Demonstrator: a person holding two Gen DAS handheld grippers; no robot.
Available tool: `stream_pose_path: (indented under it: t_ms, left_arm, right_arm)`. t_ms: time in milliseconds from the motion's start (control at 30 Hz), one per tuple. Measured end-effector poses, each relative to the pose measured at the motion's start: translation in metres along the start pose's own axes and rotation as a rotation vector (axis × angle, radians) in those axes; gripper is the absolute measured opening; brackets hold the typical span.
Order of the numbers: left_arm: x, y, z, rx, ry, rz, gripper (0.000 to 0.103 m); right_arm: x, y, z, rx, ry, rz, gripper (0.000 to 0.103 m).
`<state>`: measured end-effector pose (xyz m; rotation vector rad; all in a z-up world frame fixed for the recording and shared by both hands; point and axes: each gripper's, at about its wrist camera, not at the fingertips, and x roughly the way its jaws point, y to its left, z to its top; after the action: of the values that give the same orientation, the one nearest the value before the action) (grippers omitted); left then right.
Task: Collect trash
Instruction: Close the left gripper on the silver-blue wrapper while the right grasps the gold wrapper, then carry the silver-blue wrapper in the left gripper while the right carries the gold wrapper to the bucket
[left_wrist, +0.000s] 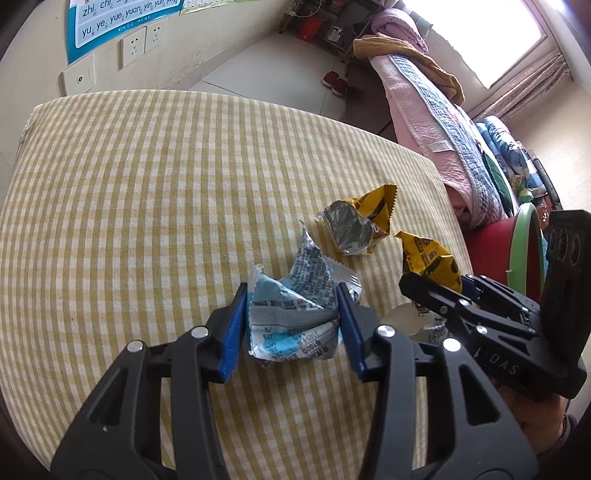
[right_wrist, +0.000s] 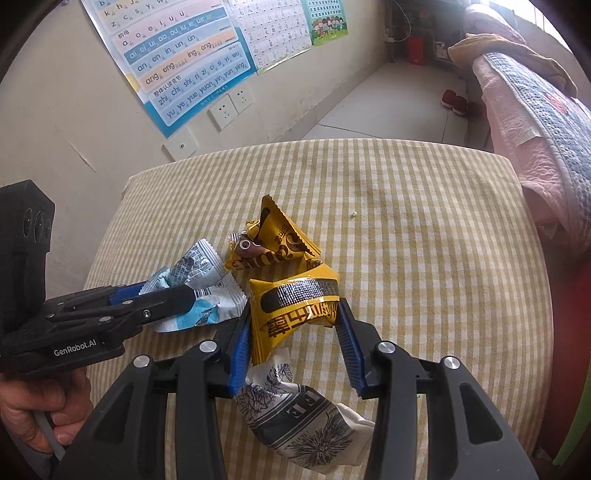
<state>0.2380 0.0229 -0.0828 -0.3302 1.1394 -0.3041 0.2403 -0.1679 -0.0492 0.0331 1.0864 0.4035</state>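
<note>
Yellow-checked tablecloth (left_wrist: 129, 206) covers table, wall posters (right_wrist: 177, 55) behind. Left gripper (left_wrist: 291, 314) partly closed, blue pads touching both sides of crumpled blue-white wrapper (left_wrist: 295, 314) lying on cloth. Right gripper (right_wrist: 293, 332) partly closed, pads against sides of yellow wrapper (right_wrist: 295, 314). Second yellow wrapper (right_wrist: 273, 240) just beyond it, untouched. Black-and-white printed wrapper (right_wrist: 303, 424) lies under right gripper, nearer camera. Hand (right_wrist: 33, 410) holds left gripper's handle.

Two close downward wrist views, shared tablecloth (left_wrist: 147, 221)
</note>
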Motion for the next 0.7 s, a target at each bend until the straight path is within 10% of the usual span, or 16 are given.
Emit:
stream_pose_path:
  t_ms: [700]
  left_arm:
    - [-0.086, -0.041, -0.047, 0.053, -0.101, 0.070, 0.044]
  right_arm:
    - [-0.083, 0.009, -0.039, 0.012, -0.096, 0.006, 0.041]
